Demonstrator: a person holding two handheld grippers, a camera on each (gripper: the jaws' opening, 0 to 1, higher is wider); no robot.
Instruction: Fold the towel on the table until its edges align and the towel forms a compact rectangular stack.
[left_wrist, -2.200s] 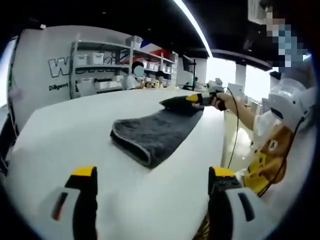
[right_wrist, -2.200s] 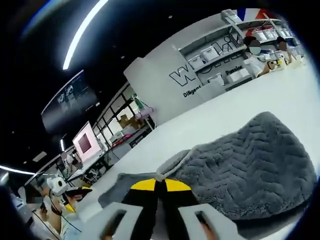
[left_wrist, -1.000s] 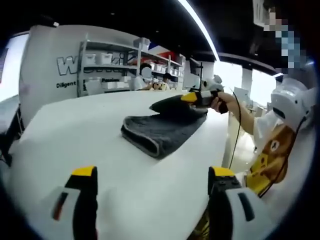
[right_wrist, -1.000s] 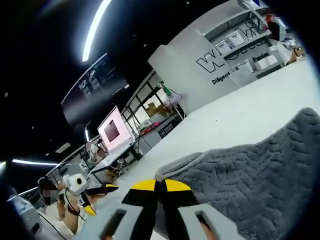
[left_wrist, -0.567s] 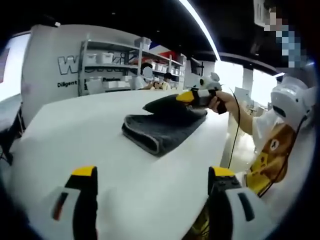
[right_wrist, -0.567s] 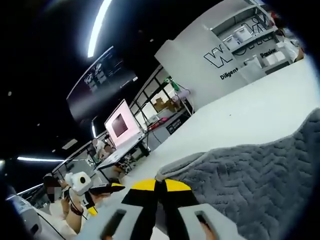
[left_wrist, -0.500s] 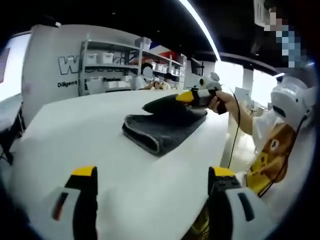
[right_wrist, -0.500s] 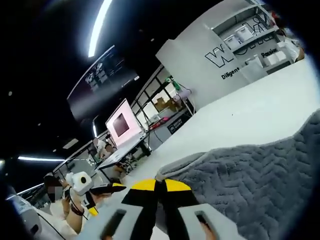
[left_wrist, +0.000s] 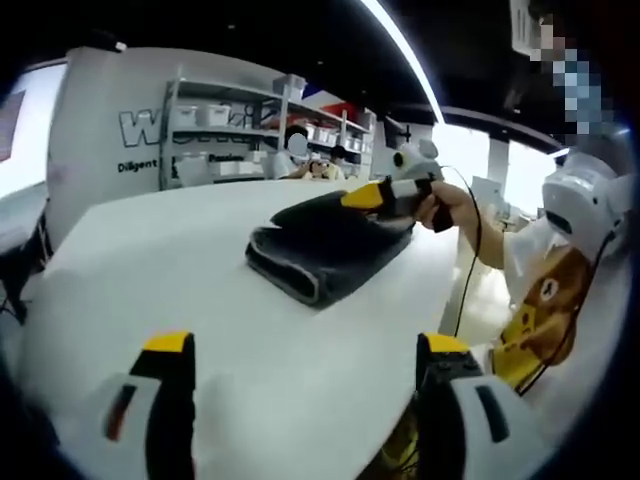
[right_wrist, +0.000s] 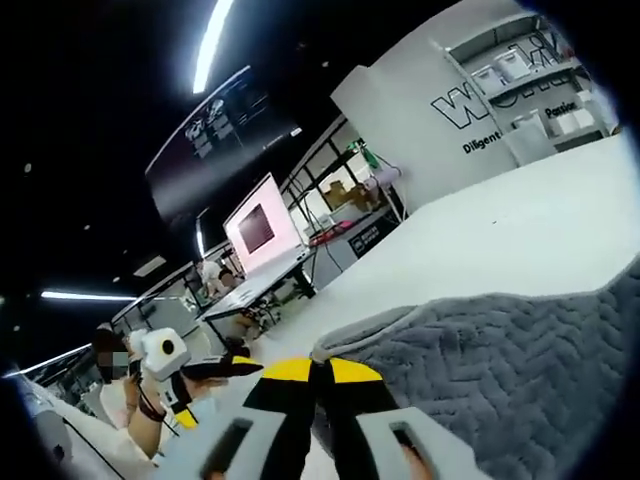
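From the left gripper view, the left gripper (left_wrist: 305, 385) hangs low over the near part of the white round-edged table (left_wrist: 140, 270), its 2 yellow-tipped jaws spread wide with nothing between them, well apart from the dark grey plush towel (left_wrist: 325, 245) lying folded toward the far right side of the tabletop. Further right, the right gripper (left_wrist: 378, 195) is held by a person's hand (left_wrist: 440, 205) at the towel's far corner, with that corner raised off the layer beneath. In the right gripper view, the right gripper's jaws are pressed together on the pale hemmed edge of the towel (right_wrist: 500, 370), whose ribbed pile spreads away to the right. The step in hand looks like another fold: the pinched corner is being carried across the stack toward the opposite edge. The next move calls for laying that edge flush with the one beneath, then letting go; the idle left gripper could pin the lower layers so they do not drag. White bins (left_wrist: 215, 117) stand on the grey shelving (left_wrist: 250, 135) behind the table; their contents cannot be made out.
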